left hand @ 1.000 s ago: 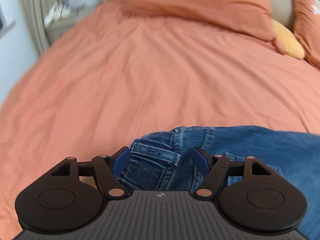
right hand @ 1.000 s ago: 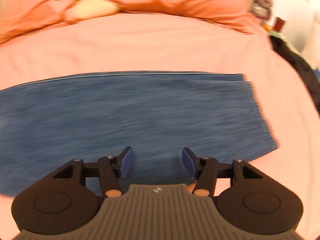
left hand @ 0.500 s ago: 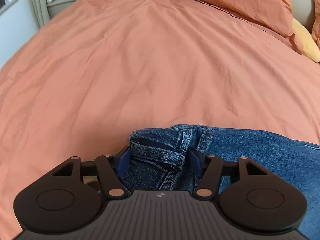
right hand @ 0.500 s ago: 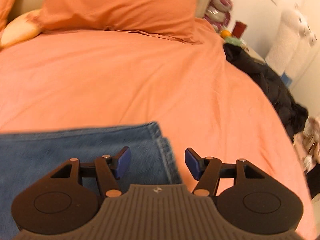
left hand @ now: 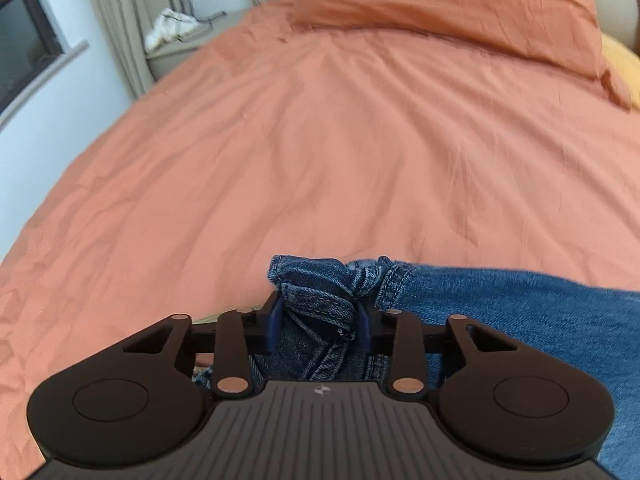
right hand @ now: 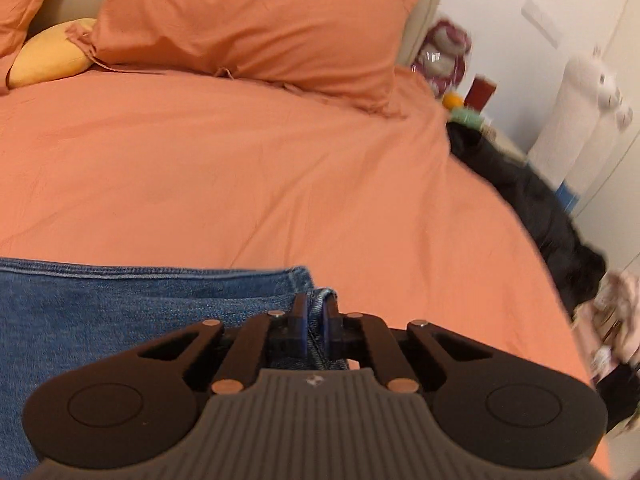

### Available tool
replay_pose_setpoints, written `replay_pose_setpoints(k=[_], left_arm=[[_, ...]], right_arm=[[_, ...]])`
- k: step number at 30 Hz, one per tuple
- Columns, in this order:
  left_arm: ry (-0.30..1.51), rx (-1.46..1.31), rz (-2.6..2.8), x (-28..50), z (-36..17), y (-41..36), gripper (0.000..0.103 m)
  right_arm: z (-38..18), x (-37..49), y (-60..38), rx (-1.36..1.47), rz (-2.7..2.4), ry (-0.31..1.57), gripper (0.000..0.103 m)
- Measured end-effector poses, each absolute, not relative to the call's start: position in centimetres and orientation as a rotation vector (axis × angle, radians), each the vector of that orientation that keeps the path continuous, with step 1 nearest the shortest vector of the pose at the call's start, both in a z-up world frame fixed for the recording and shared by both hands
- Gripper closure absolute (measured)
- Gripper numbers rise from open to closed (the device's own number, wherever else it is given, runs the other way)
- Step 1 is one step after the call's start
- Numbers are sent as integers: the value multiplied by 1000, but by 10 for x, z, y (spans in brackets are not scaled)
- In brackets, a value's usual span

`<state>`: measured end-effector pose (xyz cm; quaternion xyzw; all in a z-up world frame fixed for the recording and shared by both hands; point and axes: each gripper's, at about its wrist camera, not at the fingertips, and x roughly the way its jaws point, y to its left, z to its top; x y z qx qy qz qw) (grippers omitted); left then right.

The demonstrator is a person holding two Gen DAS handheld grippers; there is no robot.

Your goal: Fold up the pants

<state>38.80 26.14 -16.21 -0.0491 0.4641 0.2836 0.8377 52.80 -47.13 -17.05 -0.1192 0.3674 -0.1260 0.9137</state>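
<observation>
The jeans [left hand: 500, 308] lie flat along the near side of the bed [left hand: 320, 152], their far long edge running straight across both views. Beyond that edge the orange cover stretches bare up to the pillow [left hand: 448, 4], leaving wide free room ahead. At the left side the bed ends near a curtain [left hand: 116, 20] and a window [left hand: 24, 28]; at the right side it drops off beside a black heap of clothing [right hand: 532, 200].

The left tool [left hand: 320, 320] has the bunched waistband end of the jeans between its blue pads, which press the denim on both sides while the jaws are closing. The right tool [right hand: 314, 320] is clamped tight on the hem corner at the leg end, a thin fold of denim pinched between its pads.

A second ago both tools stood wide apart above the cloth, gripping nothing; the left one had the waistband loosely between its fingers. The right tool then looked over the middle of the leg and has since travelled sideways to the hem corner.
</observation>
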Motion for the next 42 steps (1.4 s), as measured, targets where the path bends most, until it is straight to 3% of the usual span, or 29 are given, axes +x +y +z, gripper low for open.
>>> replay_pose_setpoints(k=[9, 19, 21, 23, 24, 26, 27, 28, 39, 42], left_arm=[[804, 3, 658, 370, -139, 240, 70], [875, 19, 645, 401, -168, 247, 69], [902, 25, 640, 403, -176, 248, 68], [929, 50, 626, 405, -183, 249, 59], [934, 72, 621, 406, -184, 248, 55], [948, 117, 617, 407, -185, 248, 40], [947, 124, 618, 406, -183, 249, 38], [946, 120, 618, 405, -180, 250, 36], [851, 97, 564, 375, -136, 214, 34], [855, 109, 499, 370, -128, 193, 35]], right_arm=[[-138, 524, -449, -384, -321, 671, 103], [-189, 572, -446, -435, -347, 769, 103], [-198, 580, -449, -430, -342, 783, 103], [-207, 586, -451, -425, -333, 801, 102], [-210, 590, -454, -417, -331, 809, 97], [-209, 591, -461, -387, -354, 797, 74], [-206, 589, -465, -361, -360, 789, 57], [-203, 587, -470, -333, -361, 783, 53], [-164, 504, -529, -35, -355, 794, 51], [-169, 474, -544, 94, -347, 833, 57]])
